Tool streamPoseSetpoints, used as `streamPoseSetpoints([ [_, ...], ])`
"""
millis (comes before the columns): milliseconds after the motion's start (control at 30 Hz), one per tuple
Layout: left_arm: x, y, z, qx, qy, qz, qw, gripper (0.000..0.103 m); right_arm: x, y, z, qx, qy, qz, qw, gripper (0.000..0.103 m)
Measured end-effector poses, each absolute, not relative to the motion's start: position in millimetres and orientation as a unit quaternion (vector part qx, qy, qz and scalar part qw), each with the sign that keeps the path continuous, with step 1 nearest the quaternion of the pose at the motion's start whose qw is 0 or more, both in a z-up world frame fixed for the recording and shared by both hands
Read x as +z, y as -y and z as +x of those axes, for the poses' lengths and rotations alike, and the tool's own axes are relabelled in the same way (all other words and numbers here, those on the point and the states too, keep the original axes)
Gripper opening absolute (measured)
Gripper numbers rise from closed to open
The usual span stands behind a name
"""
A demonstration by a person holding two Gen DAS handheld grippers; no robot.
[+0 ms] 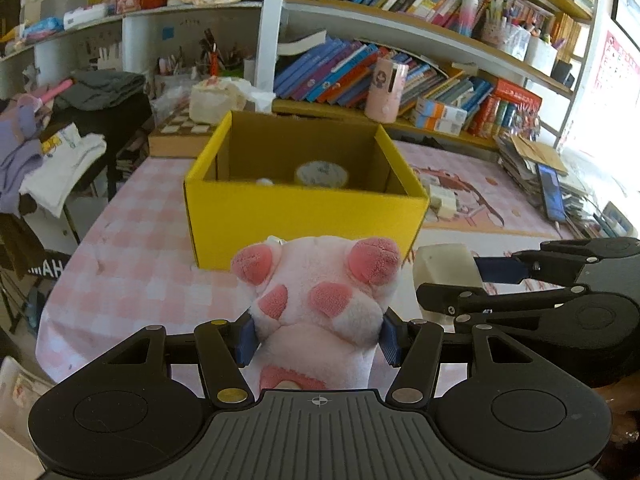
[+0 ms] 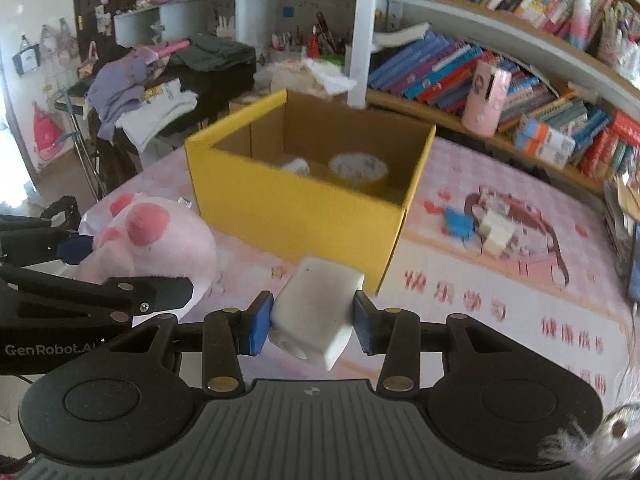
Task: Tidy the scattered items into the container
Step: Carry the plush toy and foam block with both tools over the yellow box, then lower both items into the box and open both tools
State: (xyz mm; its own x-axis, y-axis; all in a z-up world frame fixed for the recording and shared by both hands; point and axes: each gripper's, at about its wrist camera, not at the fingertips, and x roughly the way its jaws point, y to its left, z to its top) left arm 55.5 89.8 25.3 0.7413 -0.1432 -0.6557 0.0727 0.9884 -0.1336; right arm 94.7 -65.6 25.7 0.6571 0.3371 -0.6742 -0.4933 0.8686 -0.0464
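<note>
Your left gripper point(image 1: 316, 334) pinched a pink plush paw point(image 1: 320, 296) between its blue pads, short of the near wall of the yellow box point(image 1: 304, 216). Your right gripper point(image 2: 310, 322) clamped a white block point(image 2: 316, 308) off that box's near right corner. The box stood open toward the far edge of the pink checked table point(image 1: 136, 264), with a patterned roll point(image 2: 358, 168) and a small white item point(image 2: 296, 167) already inside. More small white pieces point(image 2: 494, 232) and a blue one point(image 2: 459, 222) lay on the cartoon-printed mat point(image 2: 520, 280) to the box's right.
</note>
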Motion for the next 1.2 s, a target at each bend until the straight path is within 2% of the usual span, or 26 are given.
streamPoseSetpoints([
  [667,84.3,-78.8,160.6,-0.042,-0.294,-0.012,0.955,0.057,80.8,79.3,213.2,0.274,-0.281,-0.071,0.917,0.040],
  [967,81.2,-78.9,205.3,-0.034,-0.309,0.005,0.950,0.057,76.5,72.5,263.9,0.290,-0.300,-0.080,0.905,0.040],
  [1200,58.1,-80.2,242.8,-0.026,-0.346,0.036,0.937,0.057,50.6,59.3,299.4,0.301,-0.340,-0.109,0.885,0.040],
])
